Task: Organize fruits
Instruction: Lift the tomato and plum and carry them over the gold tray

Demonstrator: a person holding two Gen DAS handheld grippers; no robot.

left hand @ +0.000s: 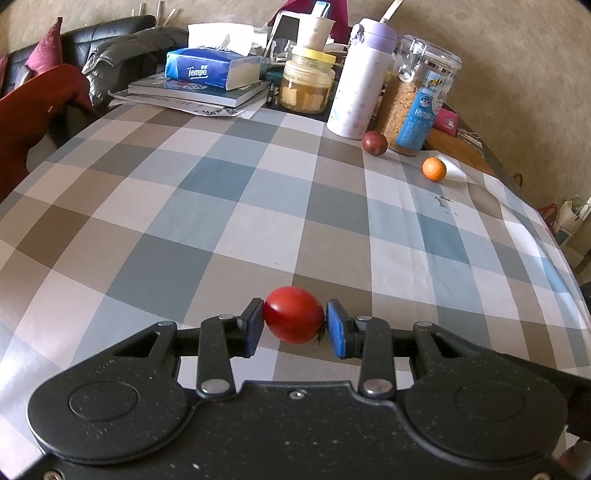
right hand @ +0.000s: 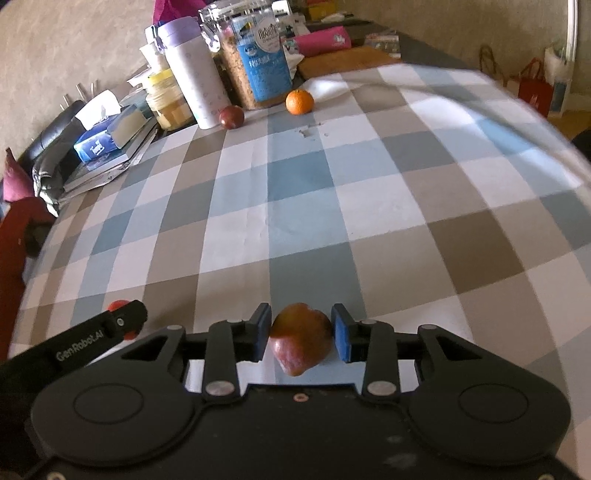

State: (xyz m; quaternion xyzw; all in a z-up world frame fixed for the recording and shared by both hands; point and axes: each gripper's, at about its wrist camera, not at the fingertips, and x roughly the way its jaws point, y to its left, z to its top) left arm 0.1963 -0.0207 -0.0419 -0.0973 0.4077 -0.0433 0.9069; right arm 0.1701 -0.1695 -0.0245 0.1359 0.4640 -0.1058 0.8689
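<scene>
The left gripper (left hand: 294,323) is clamped on a small red tomato (left hand: 294,314); both blue pads press its sides, and a bit of green stem shows at its right end. The tomato is smooth, shiny and oval, held just above the tablecloth. The right gripper (right hand: 300,336) stands loosened around a reddish-brown fruit (right hand: 301,338) with a yellowish patch and a pointed lower end: a thin gap shows at each pad, and the fruit rests on the cloth between them. In the right wrist view the left gripper's finger covers most of the tomato.

2 more fruits lie far off, near the containers: a dark red round fruit (left hand: 374,143) just beside the white bottle (left hand: 360,79), and a small orange (left hand: 434,169) apart from it.

The table carries a checked tablecloth (left hand: 207,192) in blue, grey-brown and white. Behind stand a clear jar of grains (left hand: 417,96), a yellow-lidded jar (left hand: 307,83), a blue tissue pack (left hand: 210,68) on books, and a black sofa (left hand: 99,33)
</scene>
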